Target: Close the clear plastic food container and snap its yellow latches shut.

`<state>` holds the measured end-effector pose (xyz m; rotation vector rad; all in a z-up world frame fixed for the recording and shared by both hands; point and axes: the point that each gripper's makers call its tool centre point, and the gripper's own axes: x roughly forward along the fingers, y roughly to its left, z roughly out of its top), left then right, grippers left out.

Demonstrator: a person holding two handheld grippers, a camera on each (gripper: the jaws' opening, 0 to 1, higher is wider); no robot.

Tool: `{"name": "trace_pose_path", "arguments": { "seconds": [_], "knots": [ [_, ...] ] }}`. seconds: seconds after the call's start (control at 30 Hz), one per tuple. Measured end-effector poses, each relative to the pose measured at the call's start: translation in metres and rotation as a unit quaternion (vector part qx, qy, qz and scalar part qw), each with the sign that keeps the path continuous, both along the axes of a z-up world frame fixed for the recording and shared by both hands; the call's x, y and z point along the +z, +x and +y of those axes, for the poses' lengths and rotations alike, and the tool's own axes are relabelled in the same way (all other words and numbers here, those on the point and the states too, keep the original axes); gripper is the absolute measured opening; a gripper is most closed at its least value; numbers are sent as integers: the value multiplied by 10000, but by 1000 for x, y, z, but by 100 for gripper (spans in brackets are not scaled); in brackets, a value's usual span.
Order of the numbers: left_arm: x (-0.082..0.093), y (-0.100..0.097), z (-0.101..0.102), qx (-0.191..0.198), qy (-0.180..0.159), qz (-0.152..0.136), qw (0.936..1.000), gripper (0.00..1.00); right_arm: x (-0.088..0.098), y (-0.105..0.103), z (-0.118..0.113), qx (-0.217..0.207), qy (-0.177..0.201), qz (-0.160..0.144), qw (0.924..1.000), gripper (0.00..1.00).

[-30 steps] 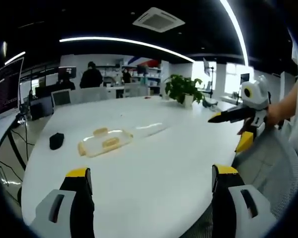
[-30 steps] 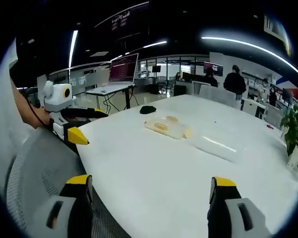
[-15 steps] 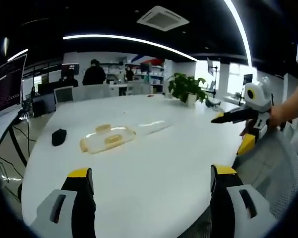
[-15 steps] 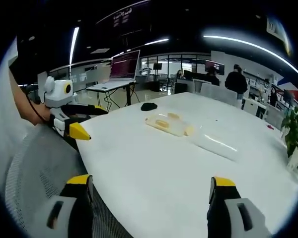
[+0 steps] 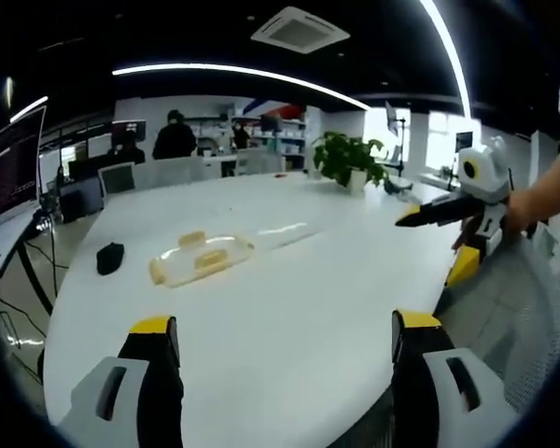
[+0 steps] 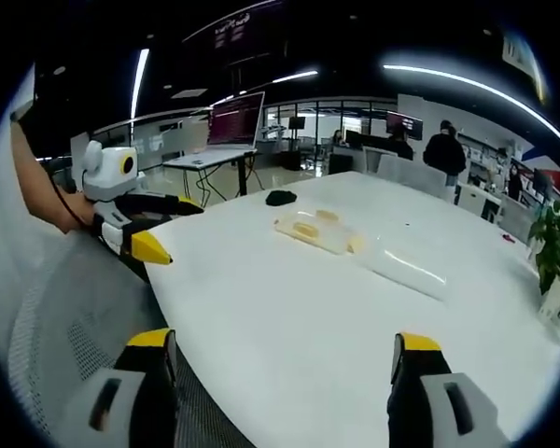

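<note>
My left tool (image 5: pixel 278 329) jaws apart, holding nothing | my right tool (image 6: pixel 278 343) jaws apart, holding nothing | container (image 5: pixel 198 261) lies far out on white desk (image 5: pixel 289 299), lid (image 6: pixel 403 269) open beside it

Open-plan office, pretty dim up top: black ceiling with long curved light strips (image 5: pixel 243 73) and a square air-con vent (image 5: pixel 299 28). Big white oval counter (image 5: pixel 289 299) takes up the middle. A potted plant (image 5: pixel 348 161) sits at its far end, bright windows (image 5: pixel 439 145) behind it. In the right gripper view there's a lit monitor (image 6: pixel 233 123) on a side desk, glass partitions further back, and a grey mesh chair (image 6: pixel 65 327) pulled close.
</note>
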<state>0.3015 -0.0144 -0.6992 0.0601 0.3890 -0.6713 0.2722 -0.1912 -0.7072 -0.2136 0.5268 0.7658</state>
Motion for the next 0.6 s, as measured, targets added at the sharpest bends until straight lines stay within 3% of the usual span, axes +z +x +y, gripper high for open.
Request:
{"name": "trace_pose_path", "arguments": {
  "seconds": [0.4,0.53,0.6],
  "knots": [
    [1,-2,-6,-177,38,-30,9998,92,-2,2,-1,-87,40,109,9999,96],
    [0,-3,-6,-201,44,-20,9998,93,-5,-3,4,91,14,164,9998,97],
    [-6,-4,-5,-224,214,51,9995,92,-7,-4,6,121,-11,210,9997,96]
  ]
}}
